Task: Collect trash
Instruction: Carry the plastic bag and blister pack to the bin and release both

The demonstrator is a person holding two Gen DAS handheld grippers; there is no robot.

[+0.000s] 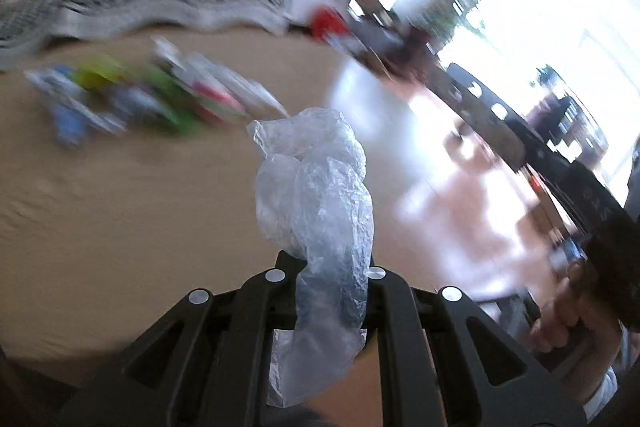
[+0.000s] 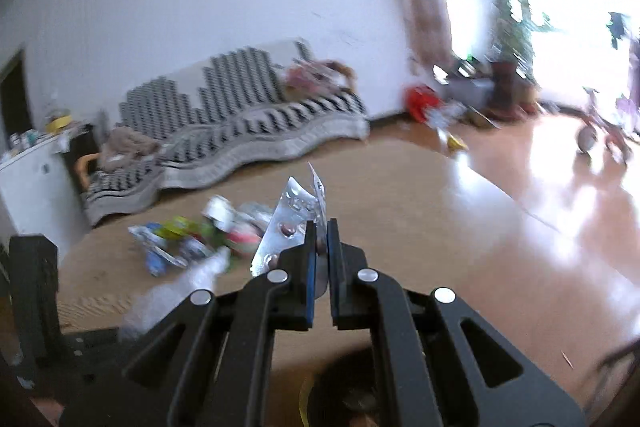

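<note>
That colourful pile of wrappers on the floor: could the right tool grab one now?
Probably not yet: the right tool is shut on a blister pack, and the wrapper pile lies farther ahead.

Support surface: wooden floor (image 2: 420, 211), tan, glossy, with strong window glare toward the right. Directly on it: a loose pile of wrappers (image 2: 200, 239) in blue, green, yellow, pink and white, blurred, items touching or overlapping. Same pile of wrappers (image 1: 132, 99) in left view. Patterned black-and-white blanket (image 2: 248, 143) trails onto the floor along the wall. Red object (image 2: 420, 103) near the wall corner.
</note>
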